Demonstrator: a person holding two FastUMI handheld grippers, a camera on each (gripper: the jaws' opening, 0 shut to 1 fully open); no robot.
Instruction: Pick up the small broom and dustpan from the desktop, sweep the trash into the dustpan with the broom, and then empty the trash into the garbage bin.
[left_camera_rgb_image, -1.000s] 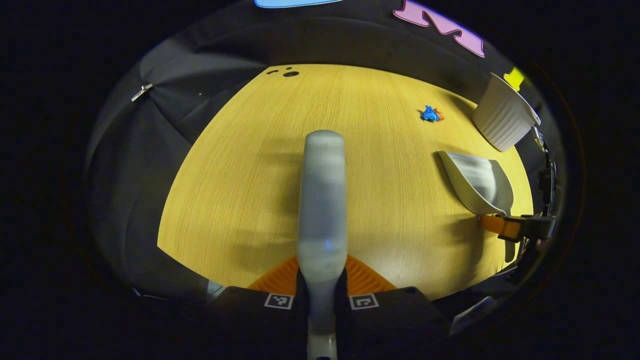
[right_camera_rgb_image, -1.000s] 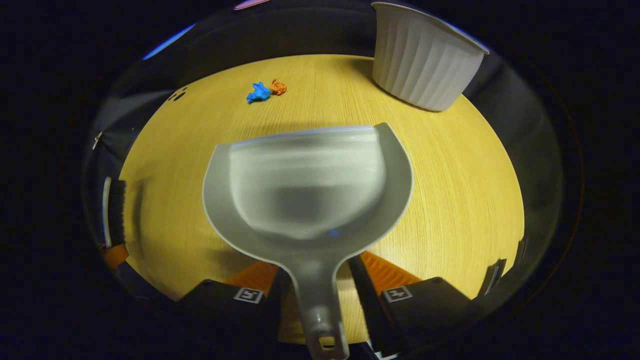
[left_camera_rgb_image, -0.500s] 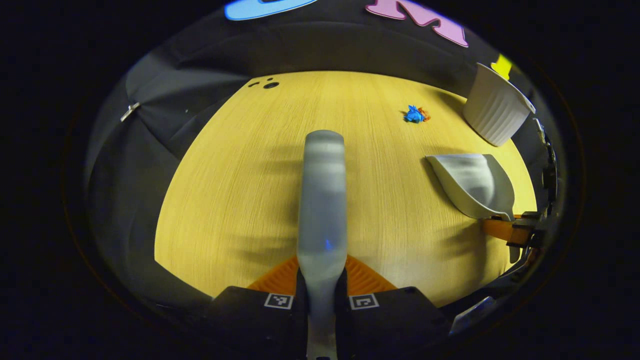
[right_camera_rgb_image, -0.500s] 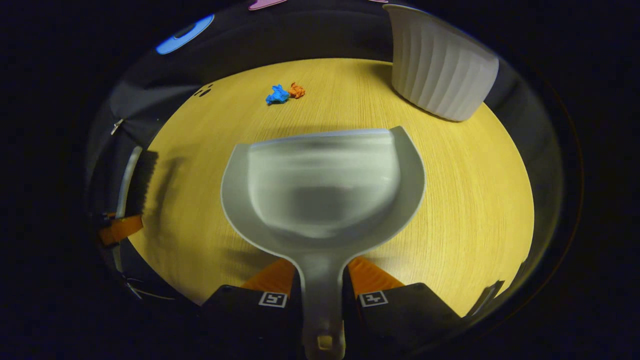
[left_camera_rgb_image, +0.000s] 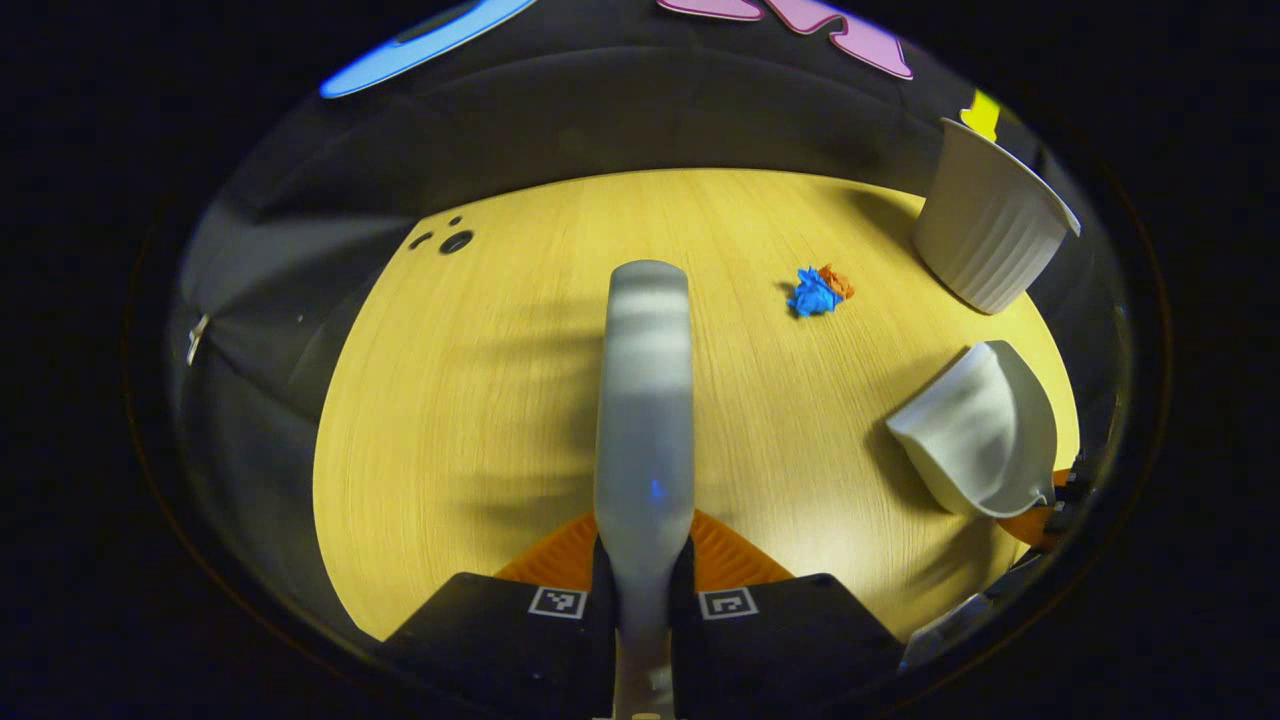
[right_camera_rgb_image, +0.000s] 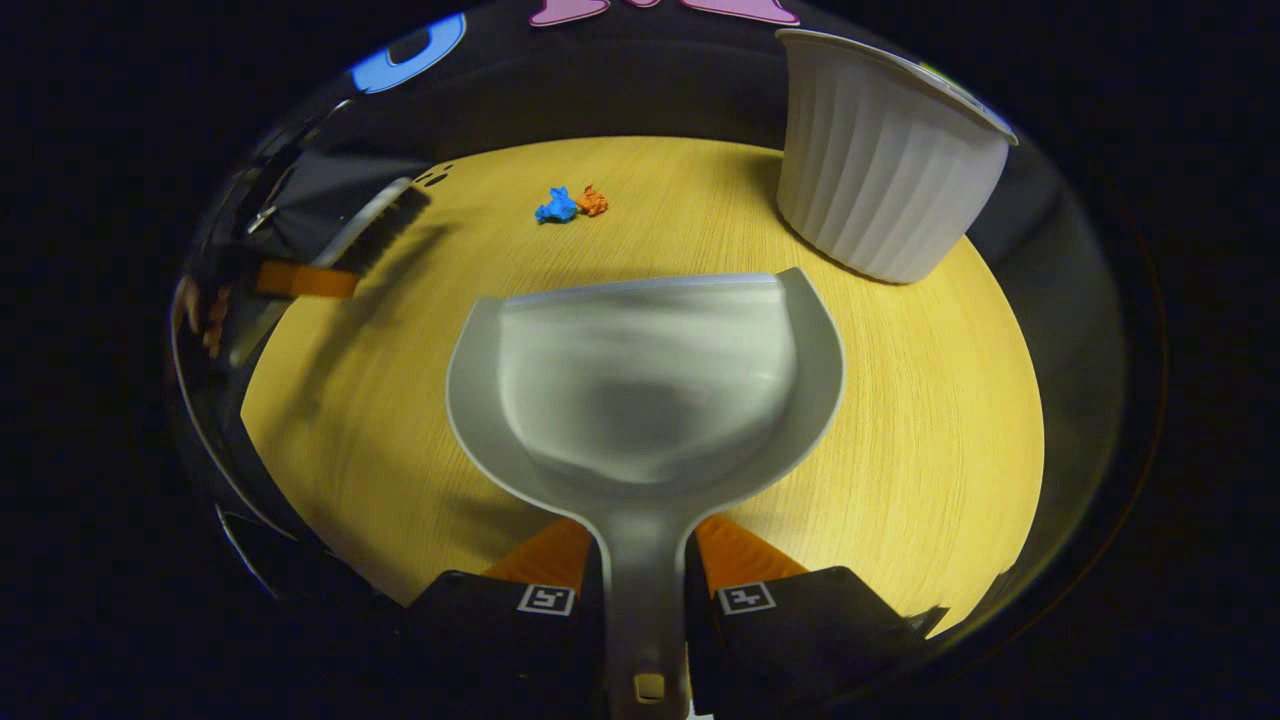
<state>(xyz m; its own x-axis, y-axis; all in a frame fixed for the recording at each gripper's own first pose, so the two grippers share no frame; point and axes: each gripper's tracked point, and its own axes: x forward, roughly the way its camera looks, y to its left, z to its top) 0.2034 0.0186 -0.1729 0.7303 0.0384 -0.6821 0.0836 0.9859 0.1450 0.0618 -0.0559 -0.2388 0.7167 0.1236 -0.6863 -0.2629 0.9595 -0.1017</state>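
My left gripper (left_camera_rgb_image: 645, 548) is shut on the pale grey small broom (left_camera_rgb_image: 645, 400), which reaches forward over the wooden desktop (left_camera_rgb_image: 480, 420). My right gripper (right_camera_rgb_image: 645, 548) is shut on the handle of the grey dustpan (right_camera_rgb_image: 640, 380), held just above the wood with its mouth facing away from me. Ahead lie a blue paper scrap (left_camera_rgb_image: 812, 296) and an orange scrap (left_camera_rgb_image: 838, 281), touching each other. In the right gripper view the scraps (right_camera_rgb_image: 570, 205) lie beyond the pan's lip, and the broom's bristles (right_camera_rgb_image: 378, 228) hang at far left. The dustpan (left_camera_rgb_image: 975, 435) appears tilted at the right.
A white ribbed garbage bin (right_camera_rgb_image: 880, 185) stands at the desktop's far right corner, also seen as the bin (left_camera_rgb_image: 990, 235) beyond the scraps. Small dark holes (left_camera_rgb_image: 455, 240) mark the far left of the wood. A hand (right_camera_rgb_image: 200, 310) holds the left gripper at the edge.
My right gripper's fingers closed on the dustpan handle. The left gripper swung the broom forward toward the scraps, and the dustpan now sits tilted in the left gripper view.
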